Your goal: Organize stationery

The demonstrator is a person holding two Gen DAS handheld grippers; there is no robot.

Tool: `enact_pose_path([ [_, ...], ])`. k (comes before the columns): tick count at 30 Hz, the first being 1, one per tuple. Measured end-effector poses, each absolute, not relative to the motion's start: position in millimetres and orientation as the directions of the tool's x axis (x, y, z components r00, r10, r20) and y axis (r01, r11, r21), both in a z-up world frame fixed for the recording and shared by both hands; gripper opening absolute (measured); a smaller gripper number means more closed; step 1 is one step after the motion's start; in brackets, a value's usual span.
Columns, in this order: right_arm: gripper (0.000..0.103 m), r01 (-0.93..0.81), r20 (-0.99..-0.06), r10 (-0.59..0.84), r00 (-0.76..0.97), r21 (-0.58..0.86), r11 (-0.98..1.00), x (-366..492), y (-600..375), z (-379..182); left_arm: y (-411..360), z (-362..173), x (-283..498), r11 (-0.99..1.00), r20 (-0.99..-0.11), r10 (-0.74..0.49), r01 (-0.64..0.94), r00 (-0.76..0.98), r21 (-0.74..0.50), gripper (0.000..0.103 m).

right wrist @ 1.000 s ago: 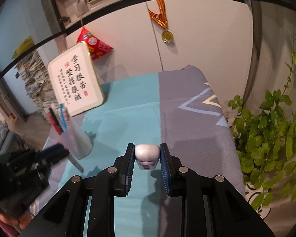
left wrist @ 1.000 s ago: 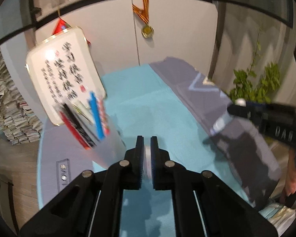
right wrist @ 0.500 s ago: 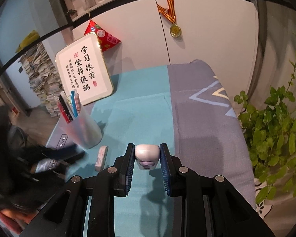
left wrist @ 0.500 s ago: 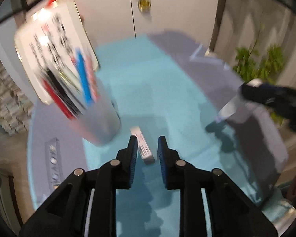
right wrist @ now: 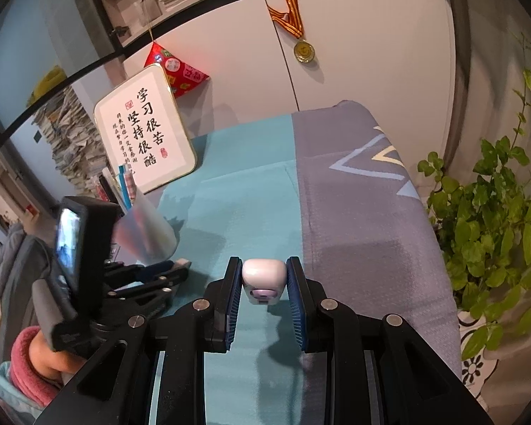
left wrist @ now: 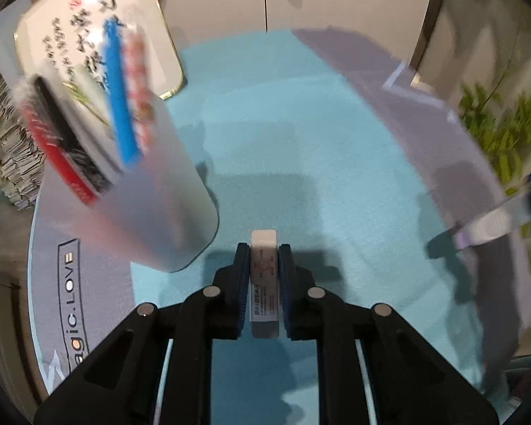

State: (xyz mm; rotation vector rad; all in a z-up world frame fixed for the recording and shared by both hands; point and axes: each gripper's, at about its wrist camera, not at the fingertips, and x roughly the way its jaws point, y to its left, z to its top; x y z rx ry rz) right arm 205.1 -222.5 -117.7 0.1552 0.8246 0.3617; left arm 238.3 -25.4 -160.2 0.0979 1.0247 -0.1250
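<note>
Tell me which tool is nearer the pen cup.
Left. The left tool, shut on the eraser, sits just right of the pen cup; the right tool, gripping a white object, is farther right.

1. My left wrist view is smeared with motion blur: the pen cup (left wrist: 124,184) and framed calligraphy sign (left wrist: 88,35) streak badly, while the eraser (left wrist: 263,283) stays sharp.
2. My right wrist view is crisp; the sign's characters read clearly.
3. Indoor light is moderate and even, throwing soft shadows under the fingers (right wrist: 297,297) onto the surface (right wrist: 237,191).
4. Fisheye bending darkens and curves both frames' edges.
</note>
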Motion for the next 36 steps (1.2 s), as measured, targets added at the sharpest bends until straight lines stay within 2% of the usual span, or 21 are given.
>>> enact_pose_path([
  [3, 0.027, -0.260, -0.685, 0.377, 0.623, 0.274, 0.926, 204.5, -220.8, -116.4, -17.0, -121.2, 218.5, 0.988, -0.794, -0.103, 0.157, 0.598, -0.010, 0.014],
  [9, 0.027, -0.283, -0.681, 0.389, 0.620, 0.269, 0.921, 201.2, -210.2, -113.5, 15.9, -56.5, 192.0, 0.993, -0.640, -0.108, 0.112, 0.761, -0.034, 0.015],
  [13, 0.027, -0.303, -0.678, 0.395, 0.619, 0.258, 0.917, 197.3, -198.9, -109.5, 29.6, -44.5, 200.6, 0.995, -0.579, -0.095, 0.089, 0.810, -0.039, 0.015],
  [25, 0.027, -0.284, -0.672, 0.359, 0.648, 0.224, 0.932, 188.0, -195.7, -97.6, 56.7, -79.6, 227.6, 0.988, -0.512, -0.127, 0.061, 0.850, -0.144, 0.015],
  [36, 0.027, -0.297, -0.666, 0.364, 0.651, 0.218, 0.930, 190.7, -182.6, -90.1, 66.2, -93.7, 221.4, 0.991, -0.554, -0.110, 0.047, 0.825, -0.128, 0.015],
])
